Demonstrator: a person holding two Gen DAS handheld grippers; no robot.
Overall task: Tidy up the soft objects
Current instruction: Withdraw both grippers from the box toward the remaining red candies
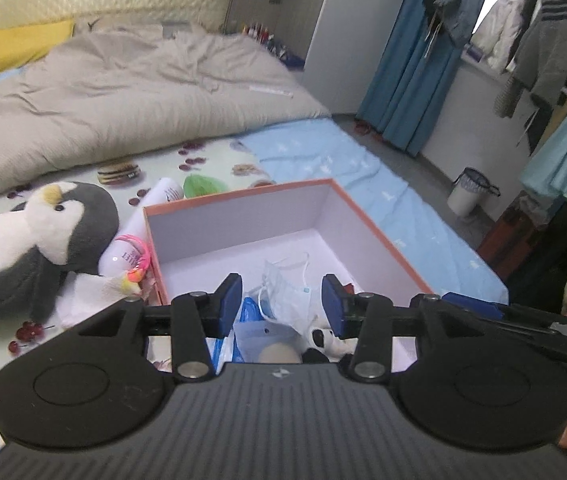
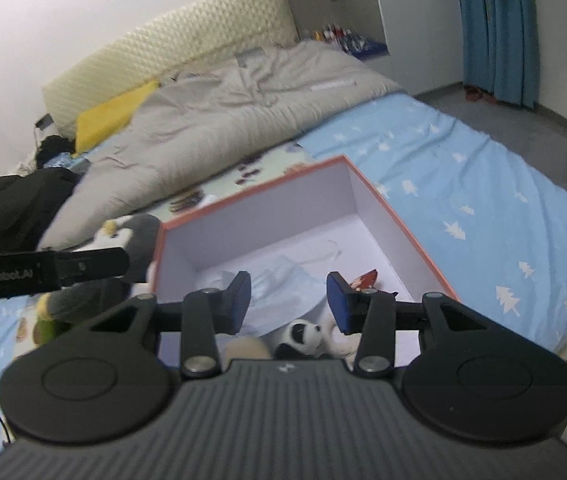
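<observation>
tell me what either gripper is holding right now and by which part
Nothing is held. The left gripper and right gripper both hang open and empty above the box.

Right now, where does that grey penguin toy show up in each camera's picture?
Left wrist view: the penguin plush lies at the left, on the bed beside the orange-rimmed box.
Right wrist view: the penguin plush is only partly seen, left of centre, behind the other gripper's black body.
Shared landmark: the orange-rimmed box, just right of the penguin in both.
</observation>
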